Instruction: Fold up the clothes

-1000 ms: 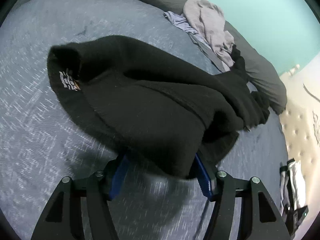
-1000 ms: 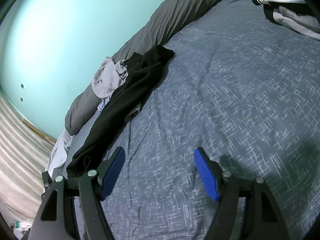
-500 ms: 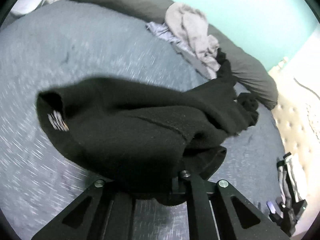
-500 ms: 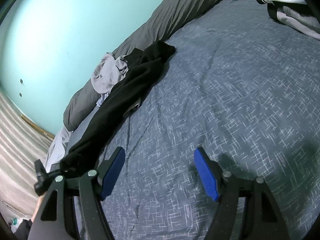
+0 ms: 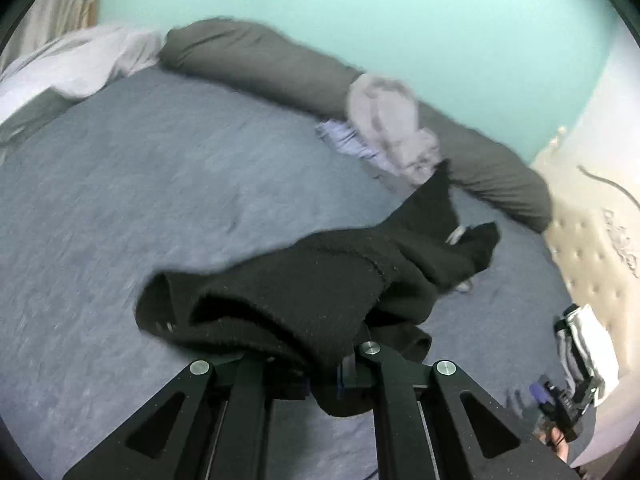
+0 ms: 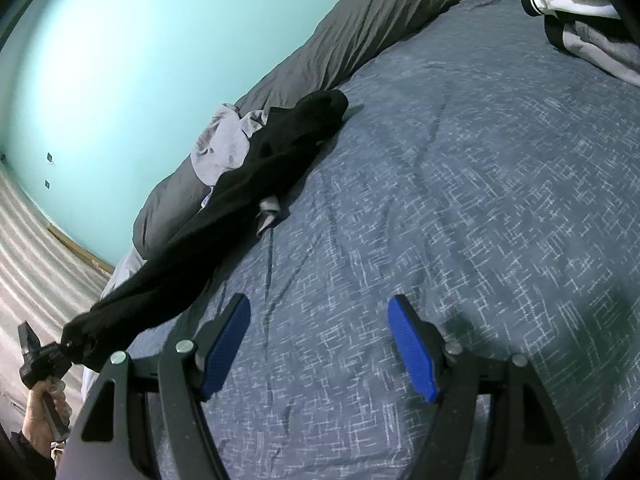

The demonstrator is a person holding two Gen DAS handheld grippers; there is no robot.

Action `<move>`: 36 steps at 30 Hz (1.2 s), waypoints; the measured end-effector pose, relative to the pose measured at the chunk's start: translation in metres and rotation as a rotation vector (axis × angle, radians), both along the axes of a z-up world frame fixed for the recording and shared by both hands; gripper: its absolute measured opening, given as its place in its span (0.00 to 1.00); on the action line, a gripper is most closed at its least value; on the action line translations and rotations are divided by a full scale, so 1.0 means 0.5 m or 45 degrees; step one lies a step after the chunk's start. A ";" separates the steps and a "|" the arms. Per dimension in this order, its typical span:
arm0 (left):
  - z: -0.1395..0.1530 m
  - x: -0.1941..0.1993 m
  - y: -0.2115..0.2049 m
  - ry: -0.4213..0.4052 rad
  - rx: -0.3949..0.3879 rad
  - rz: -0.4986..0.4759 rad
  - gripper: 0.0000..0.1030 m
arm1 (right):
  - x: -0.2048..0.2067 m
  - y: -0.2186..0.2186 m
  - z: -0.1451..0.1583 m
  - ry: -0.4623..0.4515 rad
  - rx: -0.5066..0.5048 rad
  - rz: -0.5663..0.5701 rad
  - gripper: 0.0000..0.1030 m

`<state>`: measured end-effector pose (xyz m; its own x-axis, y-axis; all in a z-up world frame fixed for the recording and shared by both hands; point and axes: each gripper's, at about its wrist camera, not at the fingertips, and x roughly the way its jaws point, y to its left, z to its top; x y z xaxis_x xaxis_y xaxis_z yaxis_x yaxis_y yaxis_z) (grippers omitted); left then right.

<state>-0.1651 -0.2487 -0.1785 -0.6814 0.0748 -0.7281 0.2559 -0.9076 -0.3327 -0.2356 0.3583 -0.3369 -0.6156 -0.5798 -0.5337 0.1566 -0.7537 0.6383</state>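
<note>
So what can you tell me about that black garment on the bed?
The black garment looks like thick, fuzzy knit or fleece. It is unfolded and stretched into a long rumpled band. One end is clamped in the shut left gripper and lifted off the blue bed; the far end still lies bunched against the grey bolster and a pale grey garment. A small light tag shows near its middle.

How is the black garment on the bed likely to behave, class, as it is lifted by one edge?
Probably floppy: the black garment sags in a long rope from the left hand-held gripper. Its fleecy surface suggests it won't slip. The far end may drag across the bedspread.
</note>
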 end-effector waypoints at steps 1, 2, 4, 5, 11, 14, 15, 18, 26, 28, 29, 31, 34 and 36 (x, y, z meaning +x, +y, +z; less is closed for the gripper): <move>-0.020 0.004 -0.004 -0.034 -0.001 0.005 0.07 | 0.001 -0.002 0.000 0.000 0.001 0.004 0.70; -0.039 0.008 -0.003 -0.057 -0.002 0.004 0.07 | 0.001 -0.004 0.000 0.001 0.004 0.008 0.70; -0.076 0.010 0.007 -0.071 -0.002 0.007 0.07 | 0.003 -0.009 0.001 0.003 0.014 0.022 0.70; -0.095 0.010 0.013 -0.073 -0.001 0.009 0.07 | 0.003 -0.010 0.002 0.004 0.019 0.026 0.70; -0.158 0.011 0.053 0.022 0.024 0.033 0.07 | 0.001 -0.023 -0.007 -0.015 0.043 0.053 0.70; -0.173 0.025 0.059 0.086 0.032 0.052 0.07 | 0.003 -0.035 -0.014 -0.032 0.054 0.078 0.70; -0.179 0.030 0.060 0.106 0.039 0.060 0.07 | 0.004 -0.042 -0.016 -0.035 0.060 0.088 0.70; -0.193 0.030 0.067 0.127 0.026 0.053 0.07 | 0.005 -0.069 -0.024 -0.041 0.085 0.124 0.70; -0.196 0.016 0.082 0.130 -0.028 0.008 0.07 | -0.037 -0.148 -0.008 -0.033 0.147 0.219 0.70; -0.199 0.017 0.082 0.133 -0.015 0.009 0.07 | -0.079 -0.180 0.015 -0.032 0.172 0.252 0.70; -0.199 0.018 0.082 0.134 -0.013 0.008 0.07 | -0.099 -0.199 0.029 -0.021 0.186 0.272 0.71; -0.200 0.020 0.080 0.138 -0.002 0.007 0.07 | -0.140 -0.235 0.056 0.002 0.212 0.313 0.73; -0.205 0.022 0.073 0.139 0.022 0.014 0.07 | -0.197 -0.285 0.083 0.006 0.227 0.359 0.75; -0.207 0.023 0.070 0.141 0.034 0.017 0.07 | -0.240 -0.323 0.086 -0.023 0.245 0.360 0.76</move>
